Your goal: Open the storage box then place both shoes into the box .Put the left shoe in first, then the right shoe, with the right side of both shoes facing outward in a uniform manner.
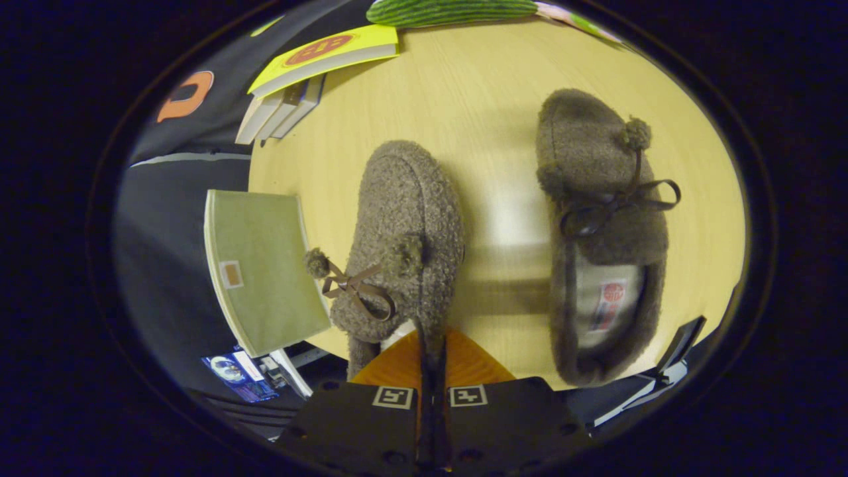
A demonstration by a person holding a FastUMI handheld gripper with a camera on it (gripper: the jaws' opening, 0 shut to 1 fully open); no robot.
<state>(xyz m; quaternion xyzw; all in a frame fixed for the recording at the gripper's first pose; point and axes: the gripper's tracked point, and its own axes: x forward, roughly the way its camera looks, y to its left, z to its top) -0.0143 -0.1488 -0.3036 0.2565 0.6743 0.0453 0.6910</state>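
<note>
Gripper [434, 371] at lower centre, fingers pinched together on the heel rim of the fuzzy brown slipper [404, 232] just ahead, which hangs tilted on its side above the round wooden table [477, 99]. The second slipper [599, 225] lies flat, right of centre, well apart. A pale green storage box lid [262, 265] shows at left; judged: first shoe in transit, neither shoe boxed yet.

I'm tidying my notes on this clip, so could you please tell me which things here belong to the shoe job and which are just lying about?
Job:
- held slipper, its collar pinched between the closed jaws of the gripper
- second slipper, lying on the table

Lying about:
- stack of books
- green board
- striped green object
</note>
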